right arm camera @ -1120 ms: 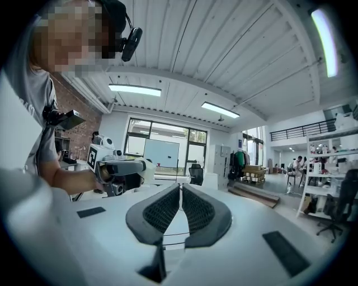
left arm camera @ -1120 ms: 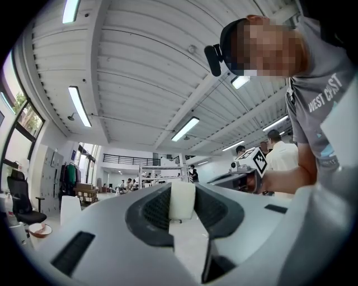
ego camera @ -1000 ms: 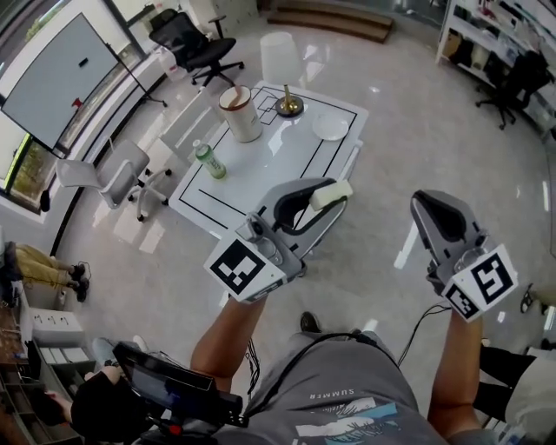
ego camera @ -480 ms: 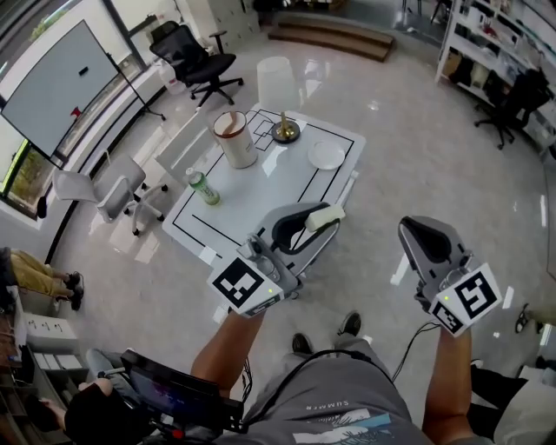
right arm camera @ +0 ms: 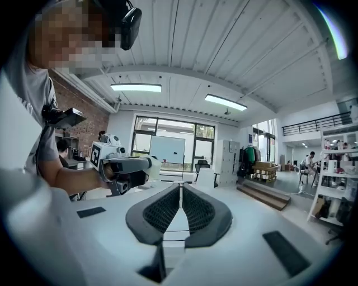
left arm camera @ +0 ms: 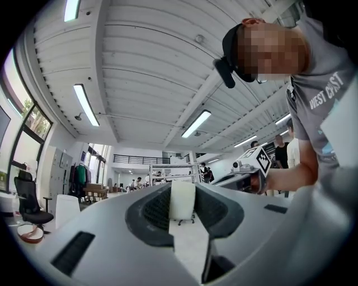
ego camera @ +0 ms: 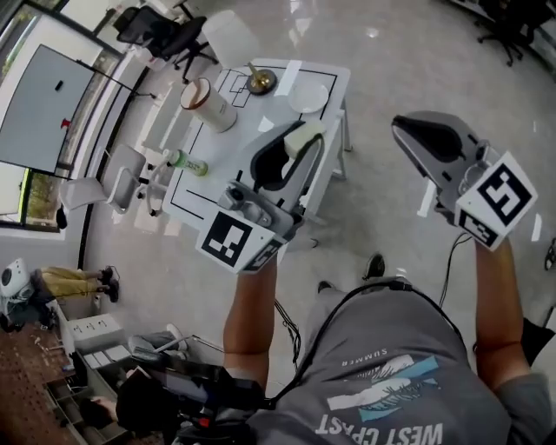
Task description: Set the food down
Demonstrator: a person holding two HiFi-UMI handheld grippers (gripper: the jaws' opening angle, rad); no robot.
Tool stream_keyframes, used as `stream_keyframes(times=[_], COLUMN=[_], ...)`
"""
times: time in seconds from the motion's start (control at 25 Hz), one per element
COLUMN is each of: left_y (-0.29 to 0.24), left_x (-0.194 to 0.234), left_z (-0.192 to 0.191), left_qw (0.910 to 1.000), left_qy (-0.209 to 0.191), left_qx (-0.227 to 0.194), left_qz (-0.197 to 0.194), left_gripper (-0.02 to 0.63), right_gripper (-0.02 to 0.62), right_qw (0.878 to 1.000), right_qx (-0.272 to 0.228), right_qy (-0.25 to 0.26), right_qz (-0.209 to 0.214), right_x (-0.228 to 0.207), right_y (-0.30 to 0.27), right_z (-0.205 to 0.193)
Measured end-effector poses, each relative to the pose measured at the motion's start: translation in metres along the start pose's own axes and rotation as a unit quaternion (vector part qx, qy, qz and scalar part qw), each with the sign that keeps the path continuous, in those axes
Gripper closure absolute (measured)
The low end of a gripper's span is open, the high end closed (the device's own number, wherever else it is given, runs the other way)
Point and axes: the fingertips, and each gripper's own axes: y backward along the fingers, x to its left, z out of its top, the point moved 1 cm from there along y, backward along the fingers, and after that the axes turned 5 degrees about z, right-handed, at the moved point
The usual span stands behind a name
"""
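Note:
A pale cream block of food (ego camera: pixel 306 136) sits pinched between the jaws of my left gripper (ego camera: pixel 300 143), held in the air. In the head view it overlaps the near part of the white table (ego camera: pixel 334 80). The left gripper view shows the same block (left arm camera: pixel 182 200) upright between the dark pads (left arm camera: pixel 154 209). A small white plate (ego camera: pixel 307 97) lies on the table just beyond the block. My right gripper (ego camera: pixel 407 129) is off to the right over the floor, its jaws together with nothing in them (right arm camera: pixel 180 187). The right gripper view also catches the left gripper (right arm camera: pixel 126 167).
On the table stand a tall white cup (ego camera: pixel 207 104), a green bottle (ego camera: pixel 187 162) and a gold-based object (ego camera: pixel 260 82). White chairs (ego camera: pixel 122 169) and a black office chair (ego camera: pixel 161 26) stand left of it. A person's dark shoe (ego camera: pixel 375 266) is on the glossy floor.
Both grippers have risen and moved forward. The left one, still holding the block, now overlaps the table instead of the floor in front of it. The head view has tilted.

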Motion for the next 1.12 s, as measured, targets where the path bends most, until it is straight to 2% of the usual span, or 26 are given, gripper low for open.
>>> stream_keyframes(times=[0.12,0.44,0.64,0.8,1.12], left_y=[-0.013,-0.029,-0.053,-0.086,-0.103], left_x=[-0.006,0.019,0.041,0.054,0.1], left_z=[-0.002,-0.028,-0.047,-0.06,-0.118], left_qw=[0.9999,0.9988,0.9983,0.9979,0.9944], left_qy=[-0.002,0.0,0.011,0.031,0.036], left_qx=[0.011,0.029,0.045,0.051,0.098], left_qz=[0.007,0.041,0.035,0.024,0.015], left_gripper=[0.5,0.5,0.5,0.5,0.5], right_gripper=[0.589,0.589,0.589,0.589,0.589], right_qw=[1.0,0.999,0.999,0.999,0.998], right_qx=[0.004,0.003,0.012,0.024,0.019], right_qy=[-0.009,-0.016,-0.036,-0.029,-0.056], right_qz=[0.013,0.044,0.035,0.011,0.003], right_x=[-0.003,-0.031,-0.051,-0.078,-0.101], right_y=[0.011,-0.011,-0.012,-0.005,-0.043], right_z=[-0.008,-0.026,-0.035,-0.021,-0.053])
